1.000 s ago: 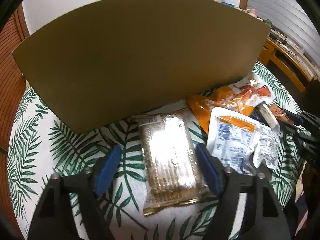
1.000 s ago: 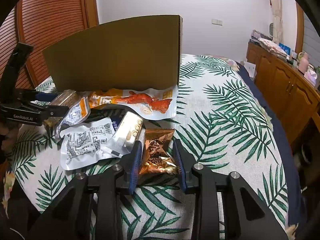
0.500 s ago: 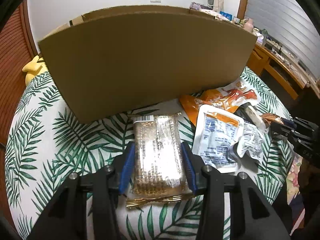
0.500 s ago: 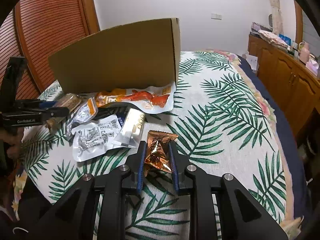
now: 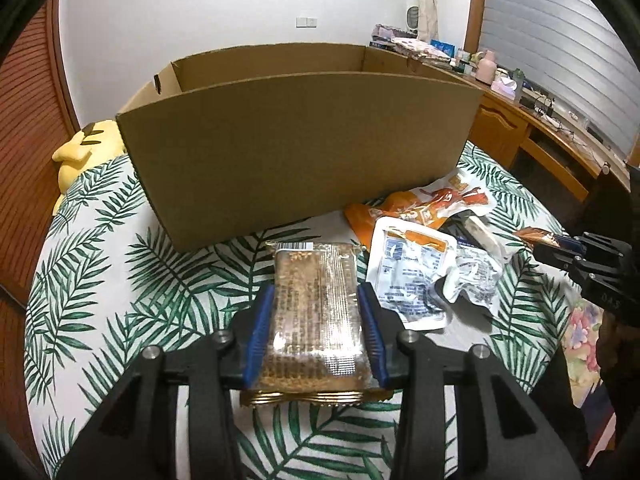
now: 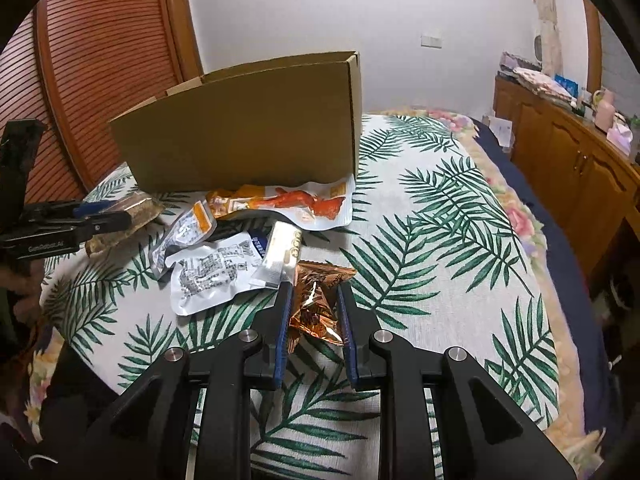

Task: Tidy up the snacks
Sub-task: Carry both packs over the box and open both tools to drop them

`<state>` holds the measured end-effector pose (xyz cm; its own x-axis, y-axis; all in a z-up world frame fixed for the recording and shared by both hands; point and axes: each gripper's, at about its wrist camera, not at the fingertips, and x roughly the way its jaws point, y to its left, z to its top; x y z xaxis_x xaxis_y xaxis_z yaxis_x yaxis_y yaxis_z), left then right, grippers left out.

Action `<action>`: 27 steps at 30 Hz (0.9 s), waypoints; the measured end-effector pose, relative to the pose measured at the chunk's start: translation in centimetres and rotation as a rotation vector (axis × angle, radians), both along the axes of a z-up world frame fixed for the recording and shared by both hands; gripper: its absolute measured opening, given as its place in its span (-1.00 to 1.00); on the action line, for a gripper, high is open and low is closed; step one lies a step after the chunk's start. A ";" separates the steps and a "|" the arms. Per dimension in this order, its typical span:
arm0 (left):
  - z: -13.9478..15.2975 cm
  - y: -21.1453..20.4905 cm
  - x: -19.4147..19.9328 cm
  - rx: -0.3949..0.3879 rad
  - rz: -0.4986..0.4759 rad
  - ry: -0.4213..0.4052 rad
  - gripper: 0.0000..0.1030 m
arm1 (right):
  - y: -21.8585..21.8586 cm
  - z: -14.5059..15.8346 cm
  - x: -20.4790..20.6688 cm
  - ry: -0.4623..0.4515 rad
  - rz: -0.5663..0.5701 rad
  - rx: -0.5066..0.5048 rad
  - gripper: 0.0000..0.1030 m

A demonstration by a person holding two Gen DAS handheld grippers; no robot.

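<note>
My left gripper [image 5: 316, 300] is shut on a clear pack of brown crisp snacks [image 5: 314, 300] and holds it above the leaf-print cover, in front of the open cardboard box [image 5: 296, 152]. My right gripper [image 6: 314, 300] is shut on a small copper foil packet [image 6: 316, 300], lifted off the cover. On the cover lie an orange-and-white pouch [image 6: 288, 204], a white pouch [image 6: 212, 276], a small cream bar [image 6: 282, 256] and a crumpled white pouch [image 5: 472, 276]. The box [image 6: 248, 128] stands behind them, open at the top.
A yellow plush toy [image 5: 80, 148] lies left of the box. A wooden cabinet [image 6: 568, 168] with clutter on top runs along the right. A slatted wooden door [image 6: 100, 64] stands at the back left. The cover's right half [image 6: 440, 220] holds no snacks.
Both grippers closed on their packs, the left on the crisp snacks, the right on the foil packet, and lifted them. Both views rose, so the box's open top now shows.
</note>
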<state>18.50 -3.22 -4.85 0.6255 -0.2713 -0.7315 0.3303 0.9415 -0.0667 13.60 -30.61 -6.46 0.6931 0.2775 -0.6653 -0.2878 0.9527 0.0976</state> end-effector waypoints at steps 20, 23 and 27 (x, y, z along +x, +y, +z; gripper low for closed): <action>6.7 -0.3 -1.7 -0.059 -0.013 -0.151 -0.23 | 1.1 4.8 -0.6 -0.099 0.046 0.006 -0.61; 7.5 -0.1 -1.6 -0.074 -0.012 -0.174 -0.23 | 1.6 5.7 -0.5 -0.118 0.060 0.007 -0.61; 8.7 0.3 -1.5 -0.095 -0.002 -0.207 -0.23 | 2.5 6.9 -0.3 -0.149 0.084 0.002 -0.61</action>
